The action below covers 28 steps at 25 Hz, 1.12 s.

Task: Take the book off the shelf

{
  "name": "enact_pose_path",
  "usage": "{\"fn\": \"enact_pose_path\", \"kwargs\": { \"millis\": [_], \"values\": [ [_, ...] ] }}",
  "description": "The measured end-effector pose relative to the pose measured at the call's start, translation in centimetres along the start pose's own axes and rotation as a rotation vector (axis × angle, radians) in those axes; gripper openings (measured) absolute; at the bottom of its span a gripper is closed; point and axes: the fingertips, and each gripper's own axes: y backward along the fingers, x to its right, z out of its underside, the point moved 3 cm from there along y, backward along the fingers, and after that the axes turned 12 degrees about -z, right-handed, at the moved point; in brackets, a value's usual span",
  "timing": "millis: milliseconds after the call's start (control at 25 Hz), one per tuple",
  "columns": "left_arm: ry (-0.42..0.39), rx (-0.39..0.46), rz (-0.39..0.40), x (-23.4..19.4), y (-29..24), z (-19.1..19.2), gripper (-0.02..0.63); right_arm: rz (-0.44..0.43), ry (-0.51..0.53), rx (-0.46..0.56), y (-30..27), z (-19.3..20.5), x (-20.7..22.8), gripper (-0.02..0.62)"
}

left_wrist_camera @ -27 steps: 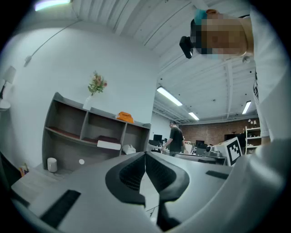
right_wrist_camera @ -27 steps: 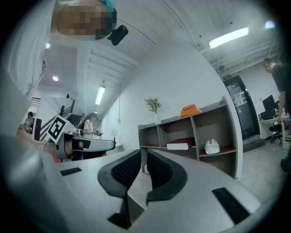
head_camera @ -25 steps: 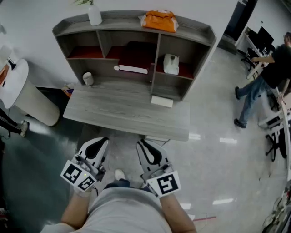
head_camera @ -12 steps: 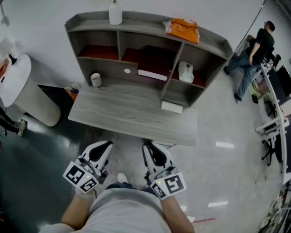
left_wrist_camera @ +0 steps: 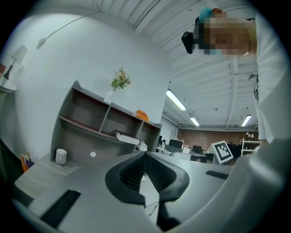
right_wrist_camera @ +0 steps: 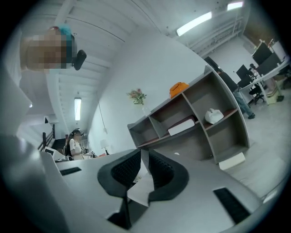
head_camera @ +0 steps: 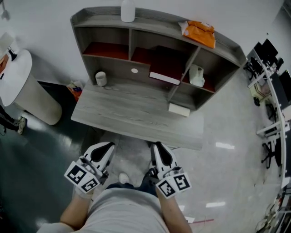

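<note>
White bottle [head_camera: 127, 10], orange bag [head_camera: 199, 32], white cup [head_camera: 101, 78]

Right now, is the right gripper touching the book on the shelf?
Apart. Head view: the right gripper sits low near the person's body, the book lies in the middle compartment of the shelf, with the desk top between them.

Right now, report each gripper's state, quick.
Left gripper: closed, holding nothing.
Right gripper: closed, holding nothing.
</note>
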Motion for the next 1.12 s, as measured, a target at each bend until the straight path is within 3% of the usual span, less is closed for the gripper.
{"fn": "enact_pose_path", "kwargs": {
  "millis": [480, 760, 840, 1120],
  "values": [
    [0.011, -0.011, -0.142, -1.4, -7.7, -1.1, 0.017, -0.116, -0.156, -0.024, -6.8, -2.3, 8.6, 0.051],
    [-0.004, -0.001, -0.245, -0.9, -13.7, -1.7, 0.017, -0.194, -0.338, -0.025, -10.4, -4.2, 15.9, 0.055],
    [-0.006, -0.004, -0.279, -0.5, -15.0, -1.6, 0.017, -0.218, -0.418, -0.013, -11.1, -4.5, 17.8, 0.079],
    [-0.012, -0.026, -0.4, 0.9, -18.0, -0.9, 0.017, -0.296, -0.673, 0.051, -14.4, -6.2, 23.5, 0.266]
  ]
}}
